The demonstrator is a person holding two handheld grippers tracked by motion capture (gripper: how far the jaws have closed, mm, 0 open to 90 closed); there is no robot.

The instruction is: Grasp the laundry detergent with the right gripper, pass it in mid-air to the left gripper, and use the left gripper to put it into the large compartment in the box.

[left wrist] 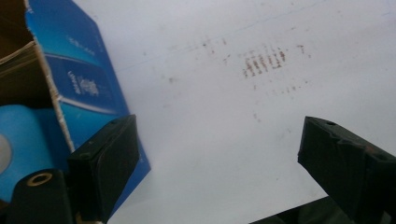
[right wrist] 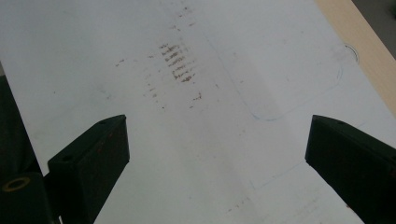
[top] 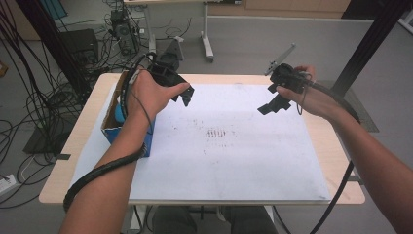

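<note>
step in hand: looks like a drop-off. The left claw [top: 184,95] hangs empty just beside the blue box [top: 111,127] at the table's [top: 58,183] left edge, so my guess is something has gone into the box.

left claw: jaws well apart, nothing between them. In the left gripper view one jaw sits right over the box's torn near wall [left wrist: 81,86], the other over bare sheet.

right claw: also spread wide and empty [top: 273,103], held up over the far right part of the white sheet [top: 229,165]. The right gripper view looks down between its jaws at the sheet.

the thing: a light-blue roll [left wrist: 23,140], tape maybe, lying inside the box against its wall. Honestly can't say more than "blue, round, pale core".

next move: no loose item lies on the sheet, so I'd guess both hands either pull back or one dips into the box. Going in means clearing that ragged cardboard edge first.

hard to see: most of the box's inside is covered by the left forearm in the high view, and cut off by the frame in the left gripper view. The print on the box is too blurry to read.

sheet marks: brownish smudge rows [right wrist: 177,63] mid-sheet, plus a faint pen outline [right wrist: 299,100] toward the right edge. Stains, not objects.
</note>
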